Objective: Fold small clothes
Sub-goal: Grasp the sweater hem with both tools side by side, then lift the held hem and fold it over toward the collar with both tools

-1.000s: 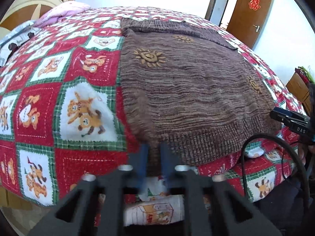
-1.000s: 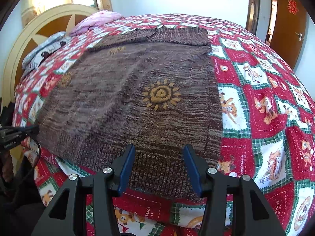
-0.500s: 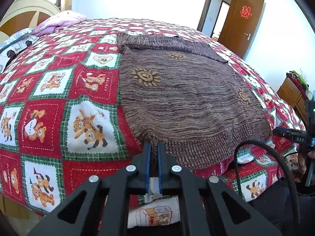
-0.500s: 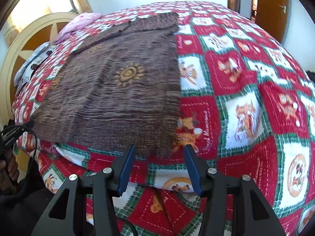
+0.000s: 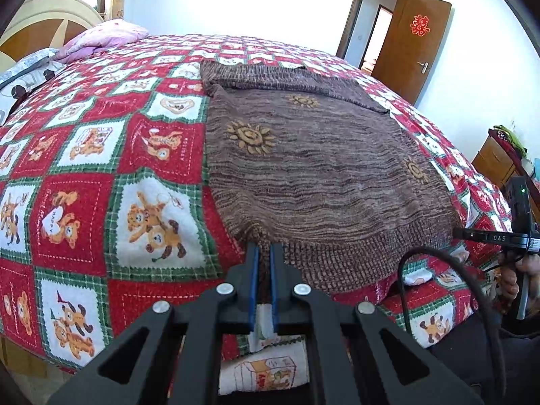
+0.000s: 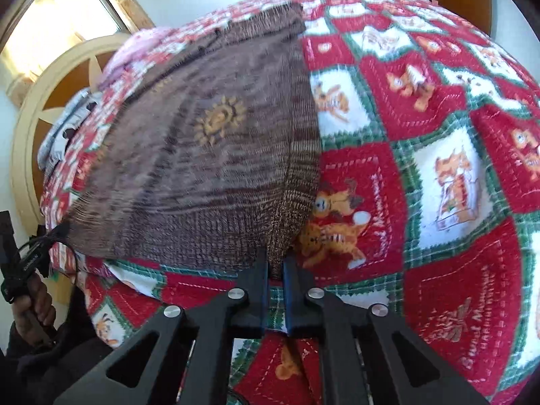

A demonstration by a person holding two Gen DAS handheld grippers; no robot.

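Observation:
A brown striped knit sweater (image 5: pixel 324 175) with tan sun motifs lies flat on the bed, its ribbed hem toward me. My left gripper (image 5: pixel 263 253) is shut on the hem's near left corner, and the knit puckers up between its blue pads. In the right wrist view the same sweater (image 6: pixel 216 155) fills the left half. My right gripper (image 6: pixel 276 263) is shut on the hem's near right corner, the ribbing gathered between its fingers. The right gripper's body (image 5: pixel 519 233) and a hand show at the right edge of the left wrist view.
A red, green and white quilt (image 5: pixel 84 202) with bear patches covers the bed. Pillows (image 5: pixel 101 38) and a curved headboard (image 6: pixel 30 155) lie at the far end. A brown door (image 5: pixel 411 47) and a wooden cabinet (image 5: pixel 496 158) stand on the right. A black cable (image 5: pixel 449 263) loops near the bed's edge.
My right gripper slid right along the hem to its corner, rolled, and closed on it. My left gripper finished closing on the left corner and rose slightly.

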